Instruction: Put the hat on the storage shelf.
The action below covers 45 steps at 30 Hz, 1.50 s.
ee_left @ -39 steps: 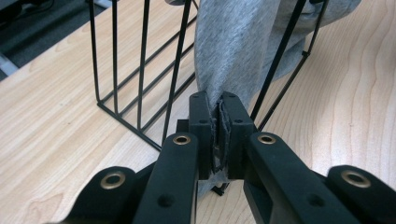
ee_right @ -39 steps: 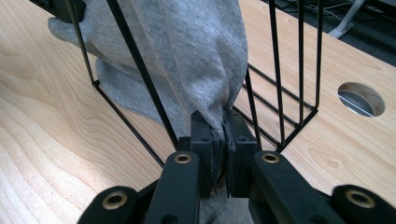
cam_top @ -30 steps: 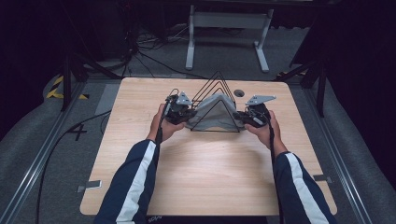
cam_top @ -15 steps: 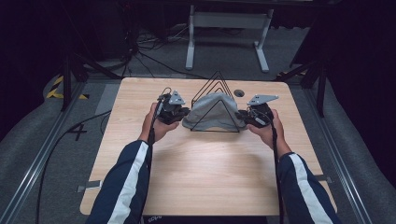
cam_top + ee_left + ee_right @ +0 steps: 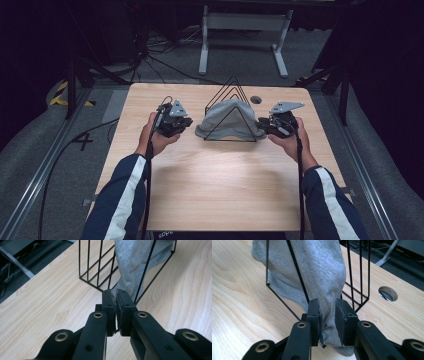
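A grey cloth (image 5: 227,117) hangs over a black wire rack (image 5: 232,82) of triangular frames at the table's far middle. My left gripper (image 5: 187,122) hovers a short way left of the cloth, shut with nothing between its jaws (image 5: 115,292); the cloth (image 5: 135,262) and the rack (image 5: 95,265) stand just beyond its tips. My right gripper (image 5: 260,122) is at the cloth's right edge. Its jaws (image 5: 327,302) have just been opening, and the hem of the cloth (image 5: 319,270) hangs loosely in the gap between them.
The wooden table (image 5: 225,185) has a round cable hole (image 5: 256,100) behind the rack, also seen near the right gripper (image 5: 388,293). Cables and a white metal stand (image 5: 245,22) are on the dark floor beyond the far edge.
My left hand has drawn back to the left, away from the cloth, with its gripper shut. The right hand has stayed at the cloth's right edge.
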Each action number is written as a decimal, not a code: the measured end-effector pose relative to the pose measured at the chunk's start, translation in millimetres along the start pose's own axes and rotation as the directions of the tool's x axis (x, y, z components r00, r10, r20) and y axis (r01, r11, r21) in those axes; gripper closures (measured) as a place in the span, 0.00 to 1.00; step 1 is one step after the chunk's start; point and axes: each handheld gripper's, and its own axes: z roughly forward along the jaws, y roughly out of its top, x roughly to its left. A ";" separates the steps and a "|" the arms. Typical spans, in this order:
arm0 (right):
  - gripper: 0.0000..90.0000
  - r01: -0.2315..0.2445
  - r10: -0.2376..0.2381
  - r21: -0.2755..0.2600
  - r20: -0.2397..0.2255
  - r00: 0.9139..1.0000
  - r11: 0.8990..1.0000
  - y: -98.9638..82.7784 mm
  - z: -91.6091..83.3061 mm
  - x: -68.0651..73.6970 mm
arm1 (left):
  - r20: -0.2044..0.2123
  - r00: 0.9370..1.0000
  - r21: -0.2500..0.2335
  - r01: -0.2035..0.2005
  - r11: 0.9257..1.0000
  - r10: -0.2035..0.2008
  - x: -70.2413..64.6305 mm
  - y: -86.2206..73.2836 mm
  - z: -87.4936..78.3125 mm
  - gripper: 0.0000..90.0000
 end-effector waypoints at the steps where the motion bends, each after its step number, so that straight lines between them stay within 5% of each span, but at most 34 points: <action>1: 0.83 0.005 -0.005 0.000 0.001 1.000 1.000 -0.8 -1.3 -0.1 | 0.000 1.000 0.003 0.002 1.000 -0.002 -0.2 -1.8 -1.9 0.95; 19: 0.82 0.056 -0.056 0.041 0.008 0.998 0.998 -17.9 -18.6 4.4 | -0.001 1.000 0.068 -0.021 0.997 0.021 -5.2 -41.0 -23.2 0.92; 45: 0.74 0.091 -0.094 0.106 0.029 0.995 0.990 -61.7 -45.9 8.8 | 0.004 0.996 0.183 -0.089 0.979 0.089 -27.1 -88.3 -51.0 0.81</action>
